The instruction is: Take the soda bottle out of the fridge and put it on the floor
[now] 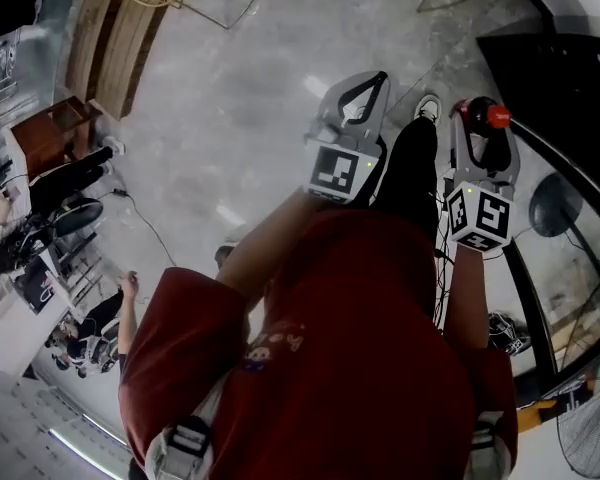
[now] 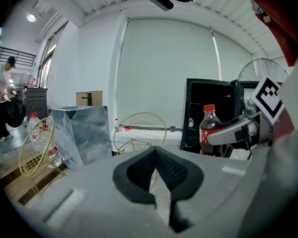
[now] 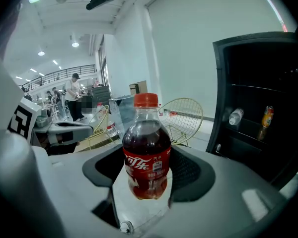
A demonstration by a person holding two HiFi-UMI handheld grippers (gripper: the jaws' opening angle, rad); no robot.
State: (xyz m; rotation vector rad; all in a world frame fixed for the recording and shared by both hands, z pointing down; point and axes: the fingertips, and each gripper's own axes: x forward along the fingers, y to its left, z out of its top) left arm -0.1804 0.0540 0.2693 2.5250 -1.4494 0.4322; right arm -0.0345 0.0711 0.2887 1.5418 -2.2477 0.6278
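Note:
The soda bottle (image 3: pixel 146 152), dark cola with a red cap and red label, stands upright between the pads of my right gripper (image 3: pixel 146 168), which is shut on its lower body. In the head view its cap (image 1: pixel 497 117) shows at the right gripper (image 1: pixel 480 133), outside the open black fridge (image 1: pixel 565 78) and above the grey floor (image 1: pixel 240 118). My left gripper (image 1: pixel 376 80) hangs beside it to the left, its jaws closed tip to tip with nothing in them. The left gripper view shows the same bottle (image 2: pixel 208 128) in front of the fridge (image 2: pixel 208 95).
The fridge interior (image 3: pixel 260 108) holds a water bottle (image 3: pixel 235 117) and a can (image 3: pixel 267 116). A wire basket (image 2: pixel 139 130), a foil-covered box (image 2: pixel 82 130) and a floor fan (image 1: pixel 590 433) stand around. A person's dark leg and shoe (image 1: pixel 427 108) are between the grippers.

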